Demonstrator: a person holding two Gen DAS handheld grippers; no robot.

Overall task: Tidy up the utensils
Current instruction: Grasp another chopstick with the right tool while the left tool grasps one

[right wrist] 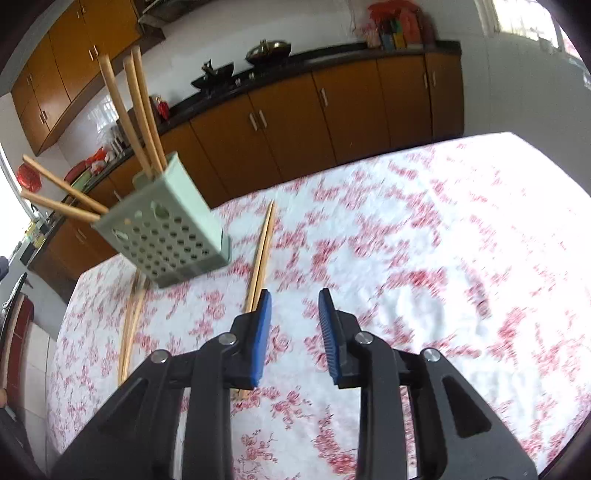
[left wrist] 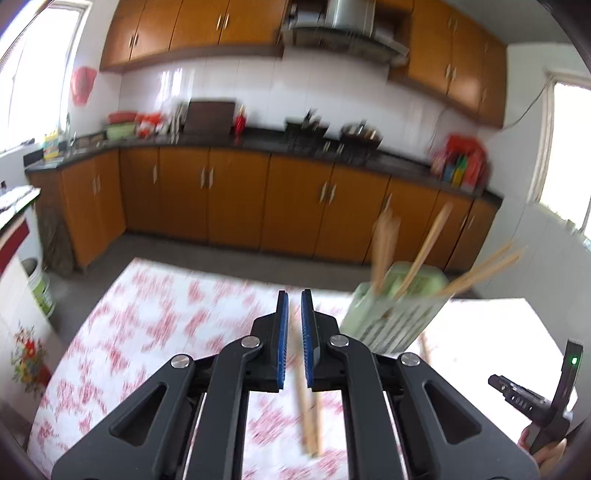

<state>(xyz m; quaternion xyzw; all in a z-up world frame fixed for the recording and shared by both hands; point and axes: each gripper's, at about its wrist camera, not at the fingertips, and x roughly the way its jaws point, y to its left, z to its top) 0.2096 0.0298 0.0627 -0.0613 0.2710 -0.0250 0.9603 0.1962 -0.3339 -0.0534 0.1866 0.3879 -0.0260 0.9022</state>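
Right wrist view: right gripper (right wrist: 294, 297) stands open, nothing between its blue pads, above the floral tablecloth (right wrist: 424, 236). 2 chopsticks (right wrist: 262, 251) lie just right of the green holder (right wrist: 166, 236). Left gripper (left wrist: 294, 299) is closed, empty.

Home kitchen, as I see it through both wrist cameras. Orange-brown wall cabinets (left wrist: 192, 29) above, matching base cabinets (left wrist: 236, 192) below dark countertop (left wrist: 369, 155). White tiled backsplash (left wrist: 258, 85), steel range hood (left wrist: 343, 26) over stove with wok (left wrist: 360, 134). Sink corner at left by window (left wrist: 33, 74). My view sits over table with red-floral cloth (right wrist: 443, 258), green chopstick holder (right wrist: 166, 236) on it
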